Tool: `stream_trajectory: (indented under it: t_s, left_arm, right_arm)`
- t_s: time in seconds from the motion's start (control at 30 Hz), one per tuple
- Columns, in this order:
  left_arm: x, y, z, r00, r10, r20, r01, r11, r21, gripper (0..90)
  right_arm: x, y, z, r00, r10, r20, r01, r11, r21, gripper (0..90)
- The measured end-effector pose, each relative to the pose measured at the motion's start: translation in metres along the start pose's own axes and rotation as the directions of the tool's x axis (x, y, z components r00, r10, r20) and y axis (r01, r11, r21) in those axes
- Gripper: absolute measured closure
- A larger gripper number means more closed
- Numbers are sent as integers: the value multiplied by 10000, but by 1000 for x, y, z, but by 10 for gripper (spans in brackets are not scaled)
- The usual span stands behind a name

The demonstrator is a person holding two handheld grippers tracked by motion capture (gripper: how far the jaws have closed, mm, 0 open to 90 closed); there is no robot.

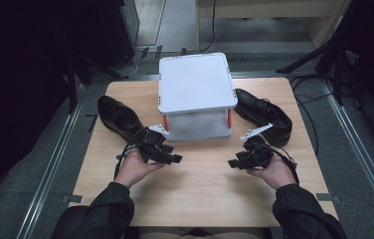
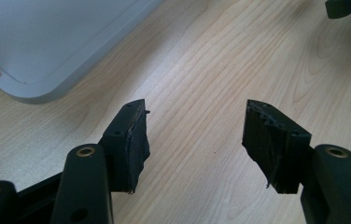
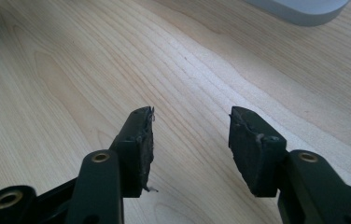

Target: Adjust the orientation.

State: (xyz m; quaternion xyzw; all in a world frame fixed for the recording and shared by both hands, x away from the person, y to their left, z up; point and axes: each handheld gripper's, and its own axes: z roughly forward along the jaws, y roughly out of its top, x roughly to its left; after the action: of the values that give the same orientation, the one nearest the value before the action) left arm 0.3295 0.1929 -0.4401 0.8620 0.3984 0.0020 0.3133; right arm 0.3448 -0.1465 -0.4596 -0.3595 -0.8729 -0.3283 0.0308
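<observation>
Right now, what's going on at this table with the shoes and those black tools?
A person sits at a wooden table holding a two-jawed tool in each hand. The left claw and the right claw are both open, holding nothing, and point toward each other above bare wood. A white two-level stand sits at the middle of the far side, with a black shoe on its left and another on its right. Neither shoe is touched.

From the high view we look forward and down on the whole wooden table (image 1: 200,184) from the person's side. The left gripper view sits close above the tabletop, facing along its own jaws toward a corner of the white stand (image 2: 47,46). The right gripper view, equally close, catches that stand's edge (image 3: 299,9) at top right. All three share tabletop and stand.
</observation>
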Motion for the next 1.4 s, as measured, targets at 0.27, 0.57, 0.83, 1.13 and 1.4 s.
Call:
stream_trajectory:
  t_s: [0.27, 0.57, 0.83, 1.13, 1.4]
  left_arm:
    - [1, 0, -1, 9999, -92, -86, 92, 10000, 2, 400]
    - [4, -1, -3, 9998, -178, -91, 180, 9997, 144, 413]
    - [6, -2, -5, 9996, -255, -103, 257, 9995, 194, 423]
    - [8, -4, -10, 9995, -321, -30, 322, 9992, 249, 456]
    - [15, -5, -26, 9989, -448, -136, 453, 9982, 396, 484]
  right_arm:
    - [2, -1, 1, 9997, -216, 121, 214, 9996, 156, 468]
    - [1, -1, 2, 9997, -194, 120, 190, 9993, 320, 465]
    - [-1, -2, 2, 10000, -64, 37, 63, 9990, 435, 465]
    - [-1, -3, 3, 10000, -25, -50, 28, 9984, 563, 465]
    - [1, -4, 2, 9999, -17, -132, 25, 9982, 596, 463]
